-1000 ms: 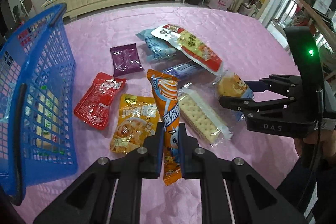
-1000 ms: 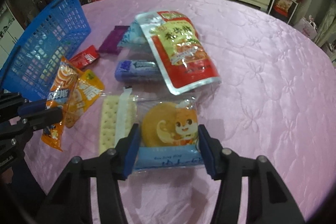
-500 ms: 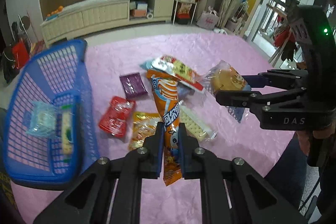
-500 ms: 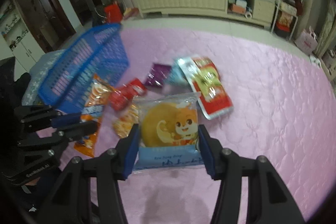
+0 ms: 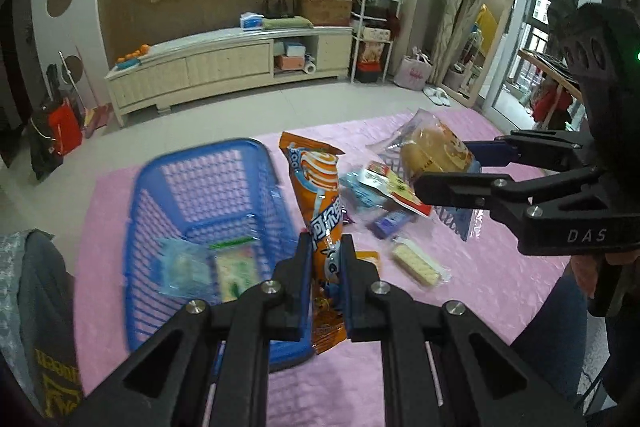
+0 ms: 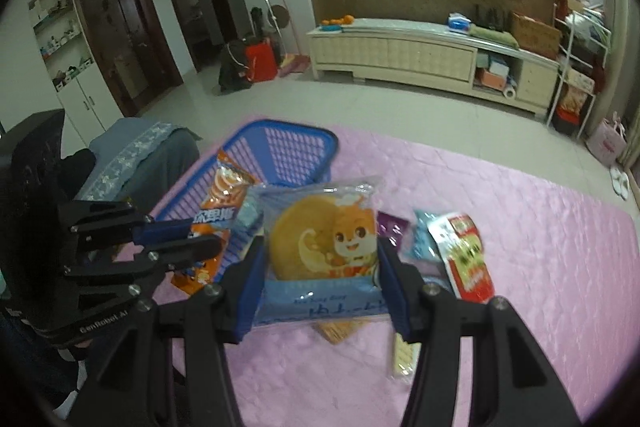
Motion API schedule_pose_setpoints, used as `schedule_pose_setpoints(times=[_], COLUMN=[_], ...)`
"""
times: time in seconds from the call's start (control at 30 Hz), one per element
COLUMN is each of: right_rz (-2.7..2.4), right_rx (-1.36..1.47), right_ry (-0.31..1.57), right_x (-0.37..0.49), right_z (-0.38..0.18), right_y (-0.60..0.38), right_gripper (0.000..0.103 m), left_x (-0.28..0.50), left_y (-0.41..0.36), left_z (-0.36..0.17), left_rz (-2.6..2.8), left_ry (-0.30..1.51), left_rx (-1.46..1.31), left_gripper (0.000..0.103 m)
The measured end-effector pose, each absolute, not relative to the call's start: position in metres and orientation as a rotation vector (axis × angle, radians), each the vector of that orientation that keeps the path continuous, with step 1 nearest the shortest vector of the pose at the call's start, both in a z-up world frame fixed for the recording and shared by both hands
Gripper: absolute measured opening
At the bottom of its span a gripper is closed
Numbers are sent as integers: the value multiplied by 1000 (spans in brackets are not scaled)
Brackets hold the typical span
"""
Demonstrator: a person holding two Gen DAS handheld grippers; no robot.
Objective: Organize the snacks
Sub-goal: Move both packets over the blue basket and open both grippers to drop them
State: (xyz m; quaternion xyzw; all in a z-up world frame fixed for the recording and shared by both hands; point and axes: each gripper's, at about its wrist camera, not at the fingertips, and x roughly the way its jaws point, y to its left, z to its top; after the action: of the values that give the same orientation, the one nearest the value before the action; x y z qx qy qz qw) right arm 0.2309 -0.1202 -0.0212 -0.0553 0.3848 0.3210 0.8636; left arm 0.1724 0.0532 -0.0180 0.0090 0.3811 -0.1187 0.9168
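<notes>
Clamping an orange snack packet (image 5: 322,203) near its lower end, the left gripper (image 5: 325,269) has its jaws almost fully closed, the packet standing upright and tall between them, well off the table. The right gripper (image 6: 320,277) is spread wider, its blue pads pressed against both side edges of a clear-wrapped round cake with a cartoon fox (image 6: 322,239), also lifted clear. Just left of the orange packet sits the blue plastic basket (image 5: 208,163), already holding a pale blue packet (image 5: 180,267) and a cracker pack (image 5: 236,271). On the pink quilted cloth (image 6: 520,219) lie a red-and-white pouch (image 6: 466,259), a purple packet (image 6: 392,225) and a wrapped cracker bar (image 5: 416,263). To finish this step well, each gripper should probably travel over the basket's open floor, lower below the rim, and only then part its jaws, one after the other so the two tools do not collide.
</notes>
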Motion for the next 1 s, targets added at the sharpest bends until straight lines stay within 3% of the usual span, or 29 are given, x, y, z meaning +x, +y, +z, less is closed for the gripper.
schedule_pose_setpoints(times=[0.57,1.0], right_rz=[731,679], right_rx=[-209,-196], right_ry=[880,971], right_x=[288,327], right_z=[-41,-74], right_y=[-21,-2], right_gripper=[58,58], left_x=[236,264], left_y=[148,158], left_z=[-33,-55], left_rz=[-165,-178], left_ry=[859,923], left_rx=[-3,-28], left_gripper=[11,12])
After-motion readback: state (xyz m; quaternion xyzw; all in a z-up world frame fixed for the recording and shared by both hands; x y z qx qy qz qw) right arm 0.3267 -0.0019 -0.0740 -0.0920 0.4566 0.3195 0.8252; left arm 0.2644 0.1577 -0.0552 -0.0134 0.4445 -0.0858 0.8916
